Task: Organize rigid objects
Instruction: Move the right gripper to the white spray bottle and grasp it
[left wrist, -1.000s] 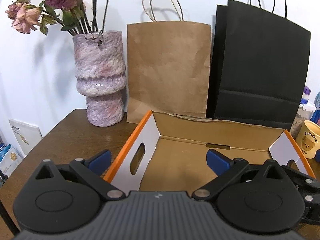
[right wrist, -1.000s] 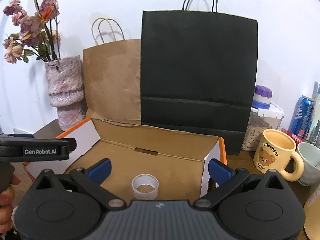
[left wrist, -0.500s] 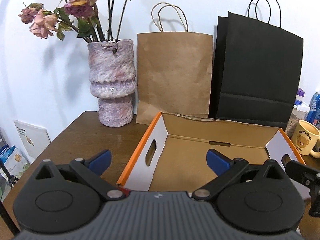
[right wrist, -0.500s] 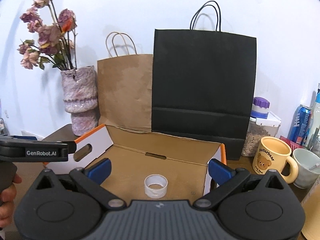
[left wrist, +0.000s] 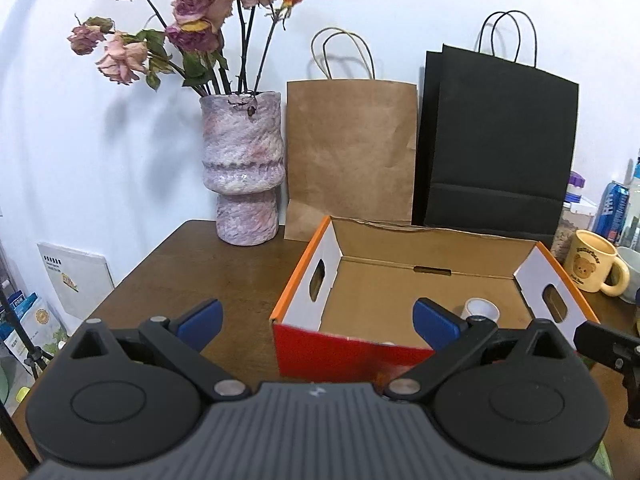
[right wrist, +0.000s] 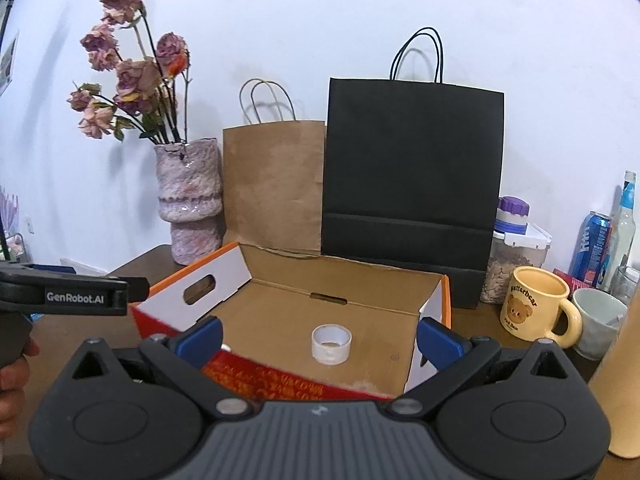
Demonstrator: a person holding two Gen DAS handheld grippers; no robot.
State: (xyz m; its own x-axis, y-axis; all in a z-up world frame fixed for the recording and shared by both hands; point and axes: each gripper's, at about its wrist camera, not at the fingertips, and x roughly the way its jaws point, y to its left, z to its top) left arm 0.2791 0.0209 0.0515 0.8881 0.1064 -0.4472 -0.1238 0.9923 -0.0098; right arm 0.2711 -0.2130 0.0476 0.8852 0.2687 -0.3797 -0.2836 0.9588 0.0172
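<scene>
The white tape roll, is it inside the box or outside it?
Inside. The tape roll lies flat on the box floor, its hole facing up, walls on all sides.

Matt cardboard box (right wrist: 360, 284), wood table (left wrist: 208, 268)

Bright, even light — soft wall shadows, sharp focus, fisheye-bent edges.

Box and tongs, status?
Left tongs open, empty. Right tongs open, empty. White tape roll upright on the floor of the cardboard box. Yellow mug outside, right of the box; nothing blocking.
</scene>
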